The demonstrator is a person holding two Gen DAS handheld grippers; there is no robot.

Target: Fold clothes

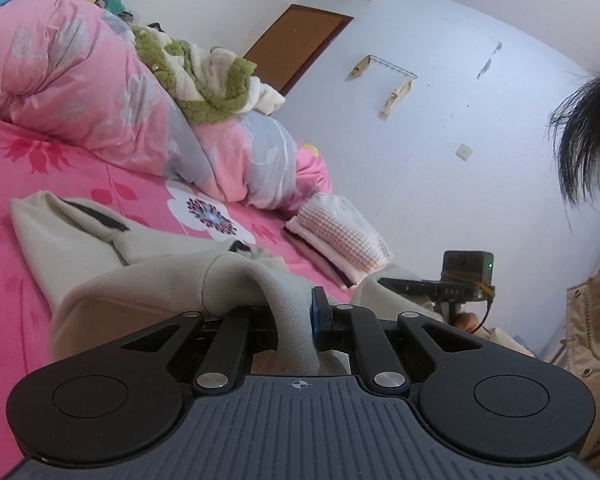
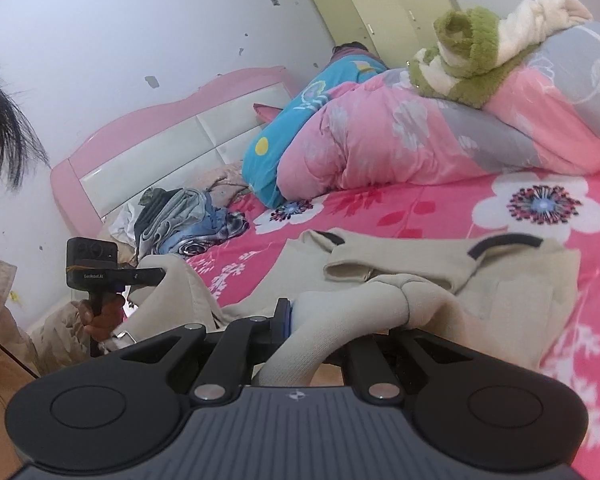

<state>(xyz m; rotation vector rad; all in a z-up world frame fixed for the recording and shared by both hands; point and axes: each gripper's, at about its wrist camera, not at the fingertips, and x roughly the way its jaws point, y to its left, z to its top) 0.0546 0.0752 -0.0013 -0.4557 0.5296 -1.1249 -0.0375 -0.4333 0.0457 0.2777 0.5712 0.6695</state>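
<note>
A beige knit garment with dark trim lies on the pink flowered bed sheet. My left gripper is shut on the garment's ribbed edge, which bunches up between the fingers. My right gripper is shut on another part of the same beige garment; the cloth bulges over its fingers. Each gripper shows in the other's view: the right one in the left wrist view, the left one in the right wrist view, both with cloth at their tips. The fingertips are mostly hidden by cloth.
A rolled pink and grey quilt with a green and white fleece item on it lies along the bed. A folded stack topped with pink checked cloth sits near the bed edge. Unfolded clothes are piled by the pink headboard.
</note>
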